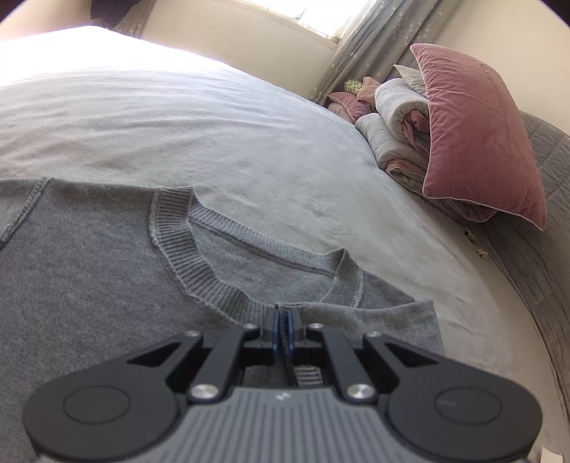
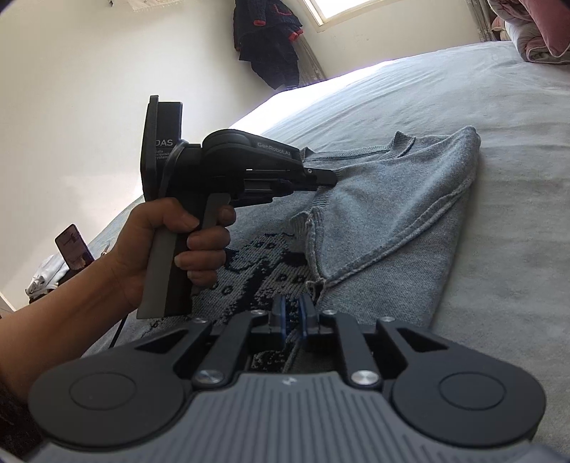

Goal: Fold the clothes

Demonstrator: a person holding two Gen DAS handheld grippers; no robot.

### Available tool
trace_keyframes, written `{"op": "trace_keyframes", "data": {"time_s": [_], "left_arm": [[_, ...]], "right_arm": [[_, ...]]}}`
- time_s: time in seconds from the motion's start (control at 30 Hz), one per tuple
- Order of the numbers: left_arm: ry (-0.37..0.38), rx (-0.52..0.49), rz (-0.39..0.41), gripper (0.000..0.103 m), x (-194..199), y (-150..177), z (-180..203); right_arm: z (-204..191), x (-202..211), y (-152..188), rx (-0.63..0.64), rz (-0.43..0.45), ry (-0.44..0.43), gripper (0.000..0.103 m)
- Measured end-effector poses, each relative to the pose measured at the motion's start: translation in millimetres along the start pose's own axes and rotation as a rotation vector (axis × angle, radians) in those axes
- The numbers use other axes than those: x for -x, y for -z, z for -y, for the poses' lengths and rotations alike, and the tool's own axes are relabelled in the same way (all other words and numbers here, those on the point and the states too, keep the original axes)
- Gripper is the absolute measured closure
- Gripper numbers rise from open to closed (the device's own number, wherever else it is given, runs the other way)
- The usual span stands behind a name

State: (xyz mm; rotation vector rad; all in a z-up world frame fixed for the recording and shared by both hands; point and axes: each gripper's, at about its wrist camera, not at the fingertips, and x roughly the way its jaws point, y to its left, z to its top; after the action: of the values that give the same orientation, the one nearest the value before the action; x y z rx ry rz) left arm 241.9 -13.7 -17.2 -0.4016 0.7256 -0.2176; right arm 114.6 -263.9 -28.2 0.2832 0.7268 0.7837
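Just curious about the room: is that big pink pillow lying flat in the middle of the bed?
No, the pink pillow stands tilted against rolled bedding at the bed's edge.

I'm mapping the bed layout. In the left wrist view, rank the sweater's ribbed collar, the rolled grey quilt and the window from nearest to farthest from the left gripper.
1. Ribbed collar of the grey sweater, right at the left gripper.
2. Rolled grey quilt, upper right, behind the pink pillow.
3. Window, top edge, on the far wall.

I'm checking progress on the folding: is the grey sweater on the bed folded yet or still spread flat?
Partly folded: the grey sweater has one side turned over its dark-patterned front, pinched by the left gripper.
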Motion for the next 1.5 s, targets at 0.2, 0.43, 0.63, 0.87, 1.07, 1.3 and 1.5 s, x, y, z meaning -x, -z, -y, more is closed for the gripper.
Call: {"op": "trace_keyframes", "data": {"time_s": [0.2,0.43,0.63,0.87,1.07,1.3,1.5], "left_arm": [[0.05,0.045,-0.056,0.087,13,-3,-2],[0.06,0.147,-0.172,0.073,39,12,2],[0.11,0.172,-0.257,0.068,44,26,10],[0.079,0.115,-0.288,0.063,81,41,22],[0.106,0.048,-0.286,0.058,134,58,16],[0.179,-0.1,-0.32,0.057,183,108,3],[0.31,-0.123,-0.329,0.058,202,156,-5]], "right_arm": [[1,12,-1,0.018,0.0,-0.012,0.089],[-8,39,5,0.179,-0.06,-0.025,0.069],[-22,48,17,0.311,-0.077,-0.007,0.068],[-18,32,11,0.185,-0.112,-0.005,0.067],[-37,41,6,0.106,-0.204,0.141,0.068],[-77,93,33,0.074,-0.229,0.346,0.068],[-109,134,70,0.046,-0.214,0.471,0.068]]}}
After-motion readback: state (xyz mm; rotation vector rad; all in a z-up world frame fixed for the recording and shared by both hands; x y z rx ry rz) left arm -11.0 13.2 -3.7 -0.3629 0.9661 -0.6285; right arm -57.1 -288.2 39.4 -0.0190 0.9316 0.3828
